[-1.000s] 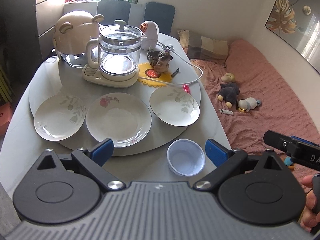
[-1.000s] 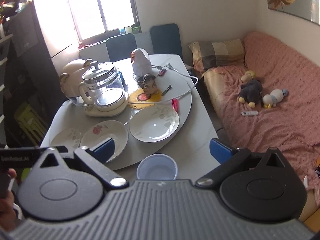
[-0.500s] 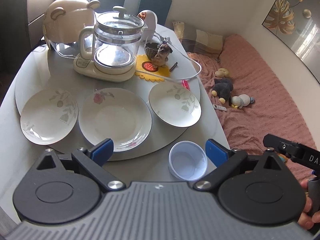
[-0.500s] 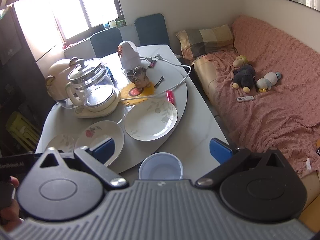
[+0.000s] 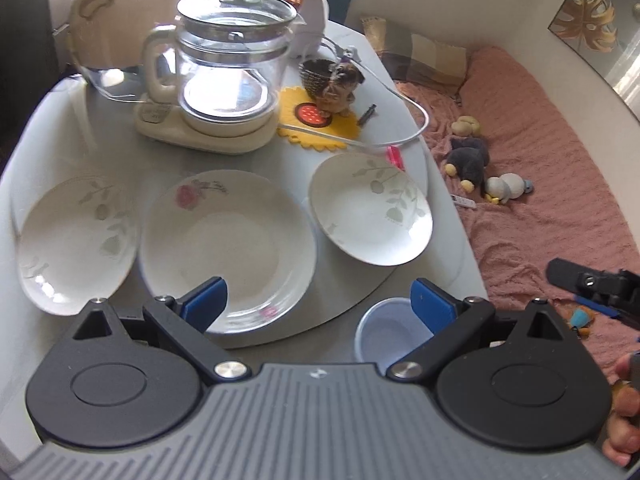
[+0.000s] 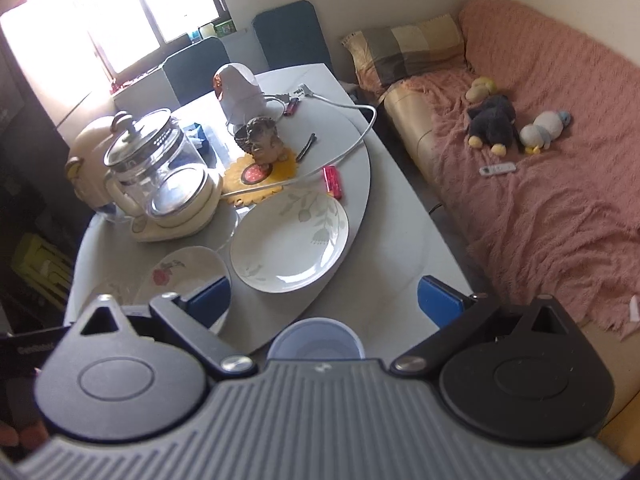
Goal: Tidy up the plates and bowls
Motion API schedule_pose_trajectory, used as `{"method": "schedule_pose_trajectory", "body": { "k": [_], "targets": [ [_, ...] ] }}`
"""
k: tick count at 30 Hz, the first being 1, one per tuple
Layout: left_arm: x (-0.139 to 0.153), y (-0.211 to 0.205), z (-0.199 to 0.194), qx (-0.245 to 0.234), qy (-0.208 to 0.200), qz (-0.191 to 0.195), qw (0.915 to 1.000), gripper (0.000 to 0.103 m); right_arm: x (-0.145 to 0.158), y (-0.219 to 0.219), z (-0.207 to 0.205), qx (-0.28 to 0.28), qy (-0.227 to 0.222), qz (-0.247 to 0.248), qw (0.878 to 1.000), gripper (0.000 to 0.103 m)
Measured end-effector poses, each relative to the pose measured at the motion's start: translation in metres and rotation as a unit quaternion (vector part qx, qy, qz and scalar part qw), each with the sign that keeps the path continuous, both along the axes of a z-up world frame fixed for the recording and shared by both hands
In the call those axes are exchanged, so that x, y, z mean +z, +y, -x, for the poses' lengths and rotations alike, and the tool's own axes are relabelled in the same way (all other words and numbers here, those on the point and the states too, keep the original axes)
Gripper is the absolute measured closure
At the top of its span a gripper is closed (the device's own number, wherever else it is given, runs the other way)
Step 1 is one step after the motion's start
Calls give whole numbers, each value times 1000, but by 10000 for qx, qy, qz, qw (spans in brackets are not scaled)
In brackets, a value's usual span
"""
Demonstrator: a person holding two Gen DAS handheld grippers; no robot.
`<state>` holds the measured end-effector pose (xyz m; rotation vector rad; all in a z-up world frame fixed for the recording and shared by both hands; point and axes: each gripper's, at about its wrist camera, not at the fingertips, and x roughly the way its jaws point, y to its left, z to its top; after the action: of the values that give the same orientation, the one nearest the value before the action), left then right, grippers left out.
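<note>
plates (image 5: 228, 246): three; bowl (image 5: 386, 334): one

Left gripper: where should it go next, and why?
Probably forward and down onto the near rim of the rose plate. The left gripper is open and empty, and that plate lies right ahead between two leaf-patterned plates; all three lie unstacked on the turntable.
</note>
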<state>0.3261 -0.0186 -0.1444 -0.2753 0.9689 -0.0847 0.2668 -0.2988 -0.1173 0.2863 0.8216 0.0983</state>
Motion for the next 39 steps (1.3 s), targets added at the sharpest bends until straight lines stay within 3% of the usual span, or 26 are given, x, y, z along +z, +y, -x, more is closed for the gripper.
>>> {"method": "schedule_pose_trajectory", "body": {
  "k": [5,9,13,17,22,23,26,31,35,39],
  "targets": [
    [-17,-15,-47,-220,92,-156,9996,4,-25,-4,-39,33,276,-190,9994,16],
    [-40,-17,-86,-272,373,-86,9989,5,-44,-6,-68,122,394,-417,9983,34],
    [-64,-20,-126,-335,580,-280,9974,18,-66,-8,-94,135,587,-395,9974,35],
    [-84,-24,-161,-426,777,-362,9954,37,-91,-5,-118,242,946,-251,9949,35],
    [-97,-34,-191,-620,740,-539,9939,43,-115,-5,-141,338,1118,-237,9929,35],
    [-100,-35,-196,-633,718,-583,9937,51,-119,-5,-145,371,1149,-271,9923,35],
    [-108,-36,-212,-638,744,-662,9930,58,-121,-4,-152,290,1067,-170,9937,35],
    [-122,-35,-231,-720,844,-696,9914,63,-132,-9,-167,231,1227,-467,9911,60],
    [-132,-33,-243,-736,959,-707,9901,69,-142,-14,-175,239,1325,-812,9876,67],
    [-141,-32,-250,-754,1151,-642,9884,77,-147,-9,-185,382,1432,-755,9861,81]
  ]
}}
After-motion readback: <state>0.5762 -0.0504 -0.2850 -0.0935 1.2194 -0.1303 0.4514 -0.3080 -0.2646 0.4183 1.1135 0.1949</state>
